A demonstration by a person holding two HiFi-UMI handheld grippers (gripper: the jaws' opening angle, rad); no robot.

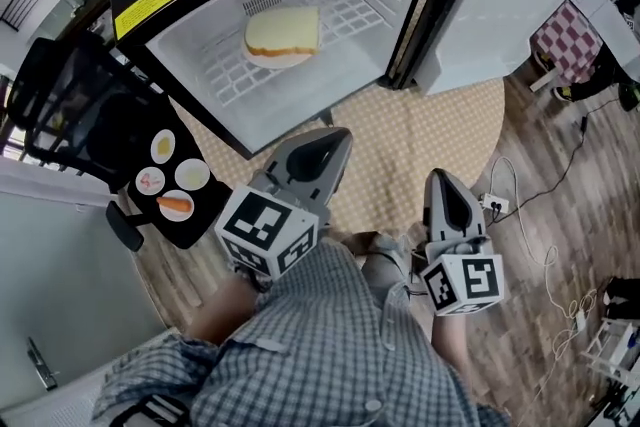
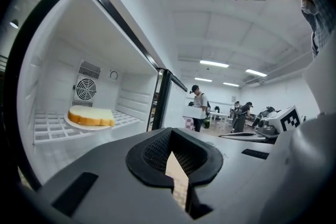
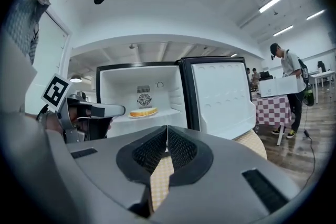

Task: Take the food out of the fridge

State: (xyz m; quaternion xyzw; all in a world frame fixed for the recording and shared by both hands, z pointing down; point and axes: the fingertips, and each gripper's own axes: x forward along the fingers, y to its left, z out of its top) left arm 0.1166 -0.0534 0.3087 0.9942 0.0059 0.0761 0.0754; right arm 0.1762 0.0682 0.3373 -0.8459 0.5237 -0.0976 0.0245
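Head view showed the fridge point(image 1: 195, 50) with its door point(image 1: 490, 15) swung wide open. Inside, a slice of bread point(image 1: 282, 32) lay flat on a white plate point(image 1: 272, 62), and the plate sat on the wire shelf point(image 1: 350, 10). The long axis of the slice ran across the width of the fridge, from side to side, and its yellow crust edge was turned toward the opening. The left gripper point(image 1: 335, 137) and the right gripper point(image 1: 440, 180) were both outside the fridge, well apart from the slice, and pointed toward the opening.

Left gripper view showed that claw with its tips pressed together and nothing between them. Right gripper view showed the same for the other claw: tips together, nothing held.

Only the head view showed a black tray point(image 1: 140, 215) to the left of the fridge, with small plates on it. Only the gripper views showed a round fan grille point(image 2: 85, 89) on the back wall behind the slice, and a person point(image 3: 286, 68) carrying a white box in the room.
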